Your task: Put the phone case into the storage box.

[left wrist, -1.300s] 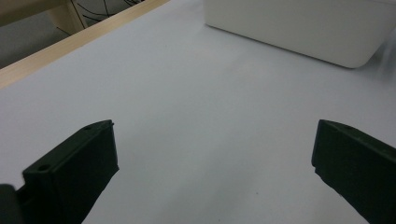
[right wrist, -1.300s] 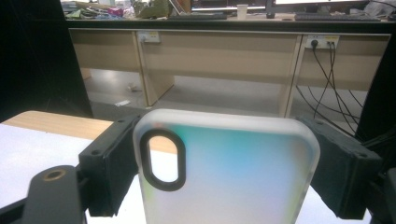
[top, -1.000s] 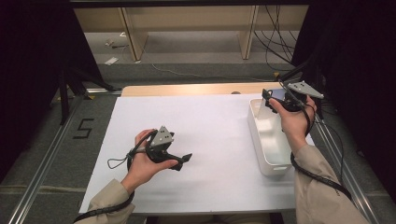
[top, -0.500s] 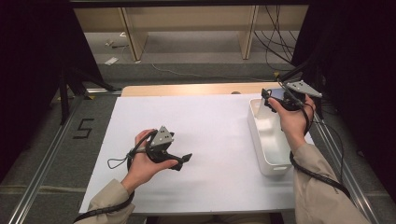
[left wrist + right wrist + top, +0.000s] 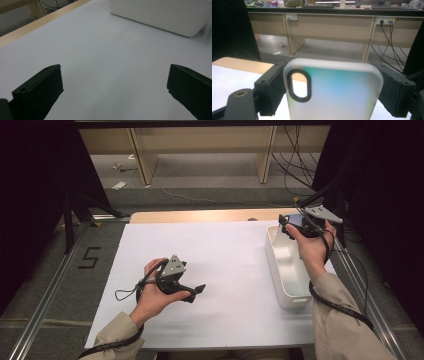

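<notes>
Jaws of the right gripper (image 5: pixel 332 92) clamp a phone case (image 5: pixel 333 92) by its two long edges, one black pad against each side. The case is frosted and translucent, with a teal-to-pale sheen on its back and a dark oval camera cutout near its upper left corner as the right gripper view shows it; it stands upright between the pads, its rounded top edge uppermost. In the high view the right gripper (image 5: pixel 292 226) is held above the far end of a white rectangular bin (image 5: pixel 286 285), which sits along the right side of the table; its grey three-cornered plate points right and its cable trails down past the sleeve. The left gripper (image 5: pixel 196 291) rests low over the white sheet (image 5: pixel 230 270) on the near left, well apart from the bin, its jaws spread wide with nothing between them; the left gripper view shows bare sheet between the two black jaws and the bin's (image 5: pixel 160 15) white wall farther off. A strip of wooden table edge (image 5: pixel 200 216) shows beyond the sheet.
</notes>
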